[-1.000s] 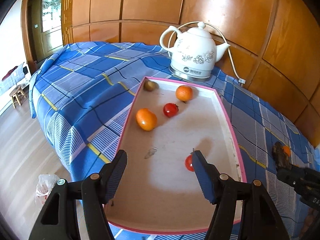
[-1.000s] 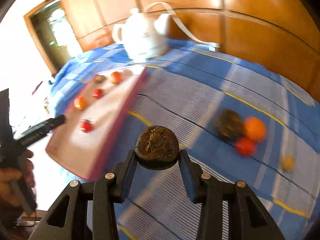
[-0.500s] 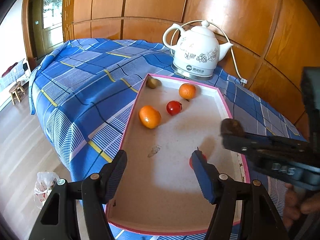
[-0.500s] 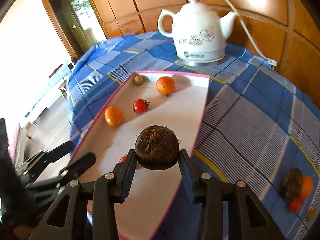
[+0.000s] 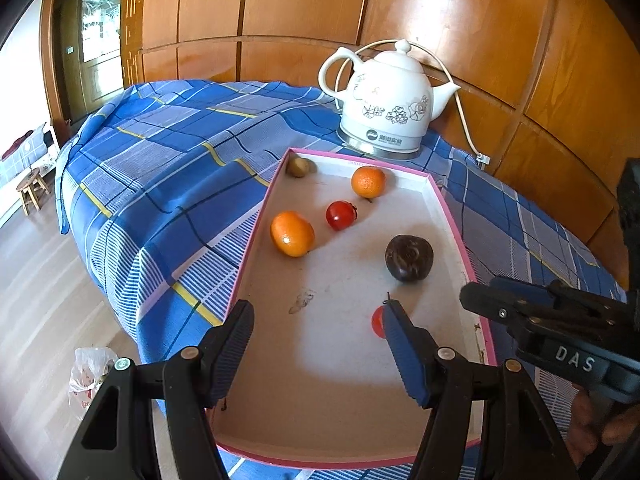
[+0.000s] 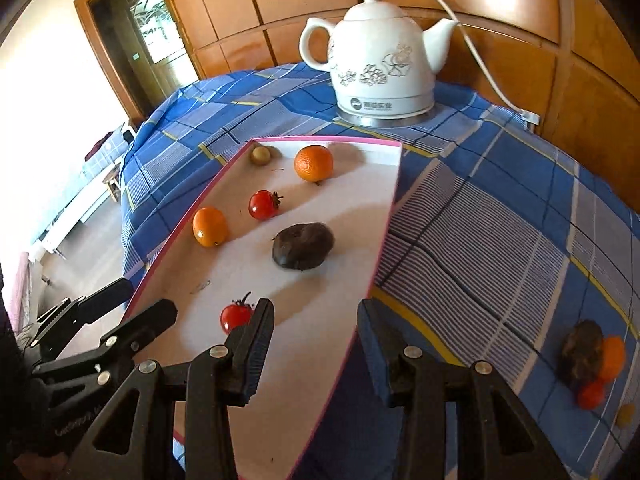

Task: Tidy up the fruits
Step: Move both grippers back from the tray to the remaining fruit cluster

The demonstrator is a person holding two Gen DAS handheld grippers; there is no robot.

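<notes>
The dark wrinkled fruit (image 6: 303,246) lay free on the floor of the pink-rimmed tray (image 6: 382,224), near its right wall and nearer than the white kettle (image 6: 380,56). The right gripper (image 6: 316,344) hung over the tray's near right rim, jaws spread and empty. The left gripper (image 5: 318,344) was likewise spread, a cherry tomato (image 5: 377,322) beside its right finger.
</notes>
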